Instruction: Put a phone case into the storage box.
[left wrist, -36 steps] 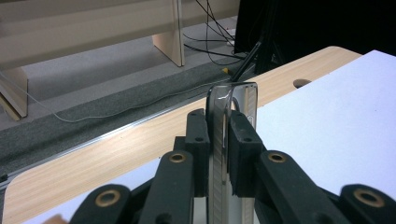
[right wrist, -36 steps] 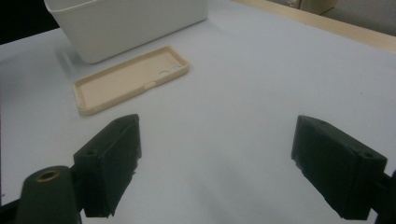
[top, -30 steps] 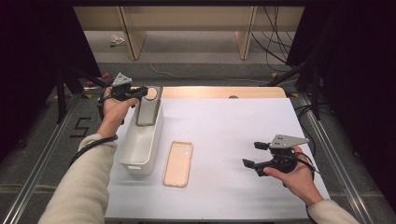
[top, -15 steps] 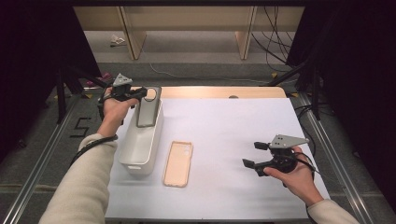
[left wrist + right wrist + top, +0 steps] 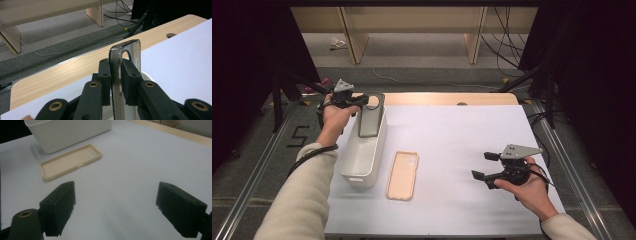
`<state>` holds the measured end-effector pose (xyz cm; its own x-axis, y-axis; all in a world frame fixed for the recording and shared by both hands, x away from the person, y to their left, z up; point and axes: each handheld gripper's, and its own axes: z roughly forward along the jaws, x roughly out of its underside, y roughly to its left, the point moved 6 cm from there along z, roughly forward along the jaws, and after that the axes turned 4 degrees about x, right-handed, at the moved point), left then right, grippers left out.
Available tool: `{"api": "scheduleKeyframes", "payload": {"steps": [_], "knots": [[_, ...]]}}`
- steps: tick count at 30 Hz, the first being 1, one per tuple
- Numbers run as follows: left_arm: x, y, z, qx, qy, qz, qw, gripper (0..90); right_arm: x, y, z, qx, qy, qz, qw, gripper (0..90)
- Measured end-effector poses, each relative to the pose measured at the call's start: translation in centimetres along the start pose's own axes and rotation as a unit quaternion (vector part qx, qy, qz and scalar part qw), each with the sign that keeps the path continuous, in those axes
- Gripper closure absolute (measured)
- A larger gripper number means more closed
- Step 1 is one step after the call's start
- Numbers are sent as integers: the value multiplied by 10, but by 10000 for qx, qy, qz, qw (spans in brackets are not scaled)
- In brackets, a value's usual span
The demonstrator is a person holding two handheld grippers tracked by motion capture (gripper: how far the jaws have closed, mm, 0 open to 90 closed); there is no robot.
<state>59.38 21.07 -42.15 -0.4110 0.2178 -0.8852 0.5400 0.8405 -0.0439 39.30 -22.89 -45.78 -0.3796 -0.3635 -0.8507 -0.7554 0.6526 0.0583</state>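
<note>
Left claw pinches my dark case upright over the bin's far end. Right claw spread, hovering over the bench, well apart from the beige case beside the bin.

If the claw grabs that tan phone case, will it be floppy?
Probably a bit bendy: the tan phone case is a thin, open shell. It likely weighs little. Lying flat on the table, its low rim may be hard for the right gripper fingers to catch.
</note>
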Motion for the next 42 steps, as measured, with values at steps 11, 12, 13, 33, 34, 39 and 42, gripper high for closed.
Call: {"api": "scheduleKeyframes", "payload": {"steps": [11,12,13,33,34,39,42], "knots": [[-1,2,0,-166,139,16,9998,764,0,0,0,-11,1,1,10000,168],[-1,2,0,-188,152,22,9997,763,0,0,0,-17,5,4,10000,167],[-1,3,0,-207,176,36,9996,762,0,0,0,-15,7,0,10000,168],[-2,5,6,-636,597,298,9957,723,1,0,1,-32,26,0,10000,167],[-2,5,6,-655,616,313,9955,722,1,0,1,-33,26,-3,10000,167],[-1,5,8,-763,675,328,9943,717,1,0,1,-35,27,4,10000,167],[-2,6,9,-795,712,346,9937,713,1,0,1,-37,25,4,10000,168]]}}
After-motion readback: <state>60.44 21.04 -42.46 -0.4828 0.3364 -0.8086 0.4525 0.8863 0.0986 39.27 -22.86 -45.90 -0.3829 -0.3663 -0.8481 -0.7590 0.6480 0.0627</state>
